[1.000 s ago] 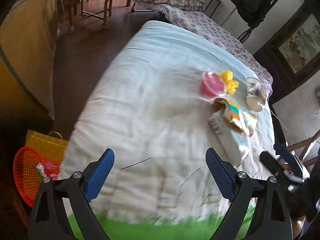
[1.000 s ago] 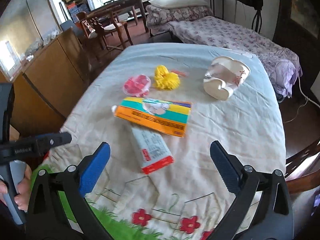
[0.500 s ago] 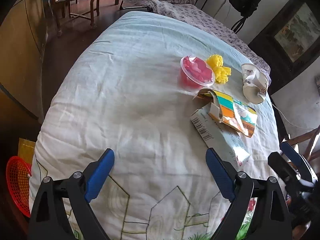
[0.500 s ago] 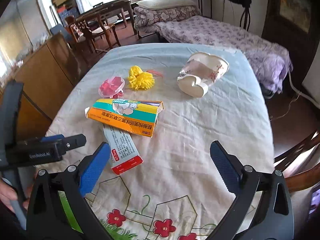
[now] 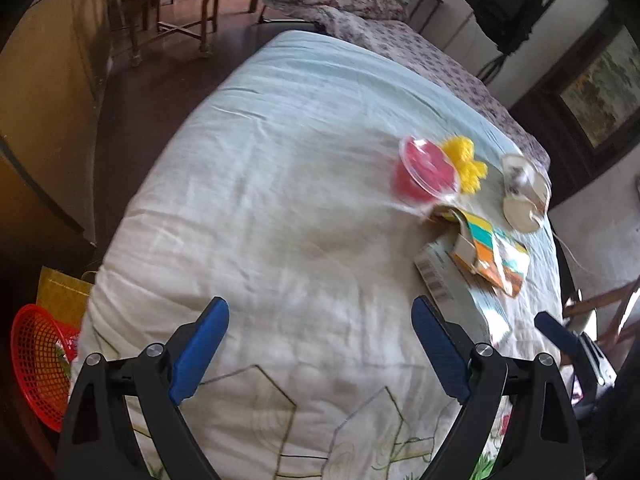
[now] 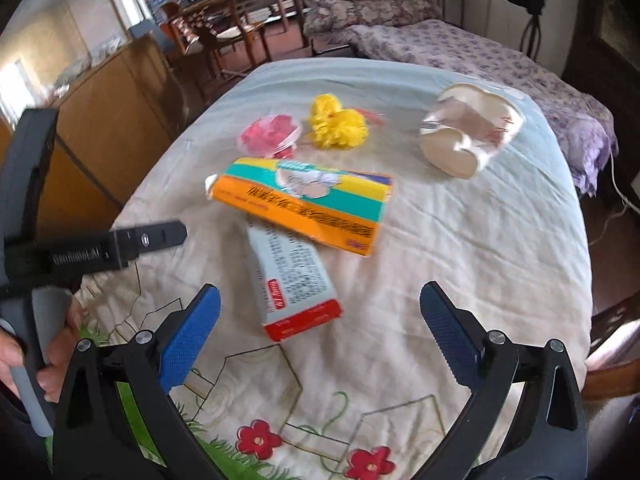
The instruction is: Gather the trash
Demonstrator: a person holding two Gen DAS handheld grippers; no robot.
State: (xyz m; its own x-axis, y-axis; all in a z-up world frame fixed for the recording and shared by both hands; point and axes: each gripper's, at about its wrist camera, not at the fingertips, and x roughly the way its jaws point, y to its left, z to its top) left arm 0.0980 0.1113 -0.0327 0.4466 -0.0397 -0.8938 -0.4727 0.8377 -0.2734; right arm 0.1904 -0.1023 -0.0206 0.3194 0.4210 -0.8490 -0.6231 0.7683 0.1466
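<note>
Trash lies on the cloth-covered table [image 6: 460, 248]: a white and red box [image 6: 294, 280], an orange and green carton [image 6: 308, 204] overlapping its far end, a pink plastic cup [image 6: 269, 137], a yellow crumpled ball [image 6: 338, 122] and a crushed paper cup [image 6: 468, 132]. My right gripper [image 6: 320, 312] is open and empty, just short of the white box. My left gripper [image 5: 320, 332] is open and empty over bare cloth, left of the white box [image 5: 452, 284]. The pink cup [image 5: 424, 170], carton [image 5: 488, 254] and paper cup [image 5: 524, 194] lie beyond it.
A red mesh basket [image 5: 34, 360] and a yellow bag [image 5: 64, 294] stand on the floor at the table's left. A wooden cabinet [image 6: 108, 120], chairs [image 6: 216, 36] and a bed [image 6: 460, 52] lie beyond. A chair [image 6: 612, 344] stands at the right edge.
Both grippers have shifted over the table. The right one has come closer to the white box. The left view swung, showing more of the basket again. Both stay open.
</note>
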